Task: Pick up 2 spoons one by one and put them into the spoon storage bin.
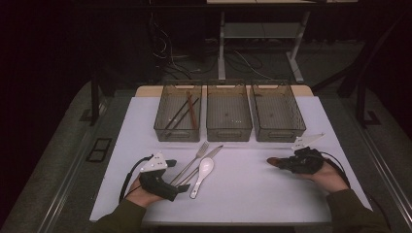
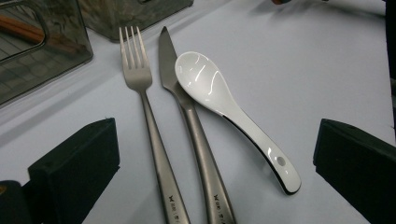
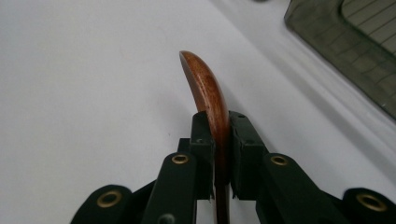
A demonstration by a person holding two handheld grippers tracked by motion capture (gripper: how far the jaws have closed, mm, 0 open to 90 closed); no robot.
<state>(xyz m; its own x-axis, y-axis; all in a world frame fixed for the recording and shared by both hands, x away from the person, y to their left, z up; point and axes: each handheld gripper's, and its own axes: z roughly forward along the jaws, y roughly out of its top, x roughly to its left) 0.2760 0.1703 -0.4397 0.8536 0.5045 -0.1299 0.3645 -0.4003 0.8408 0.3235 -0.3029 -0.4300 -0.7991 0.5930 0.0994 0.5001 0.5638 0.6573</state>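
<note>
A: Why is the right gripper clamped like that?

B: It is clenched on a wooden spoon, pinched edge-on, so the reddish bowl juts out ahead of the jaws, just above the white surface. That looks like a carrying grip; my guess is it goes to one of the three tinted bins ahead of it.

A: And the left gripper?

B: Released, jaws wide. Between and ahead of them lie a fork, a table knife and a white ceramic spoon resting across the knife, probably next to be sorted. Chopsticks already lie in the bin ahead of it.

A: Any writing?

B: Small stamped marks near the fork and knife handle ends, too small to read.
</note>
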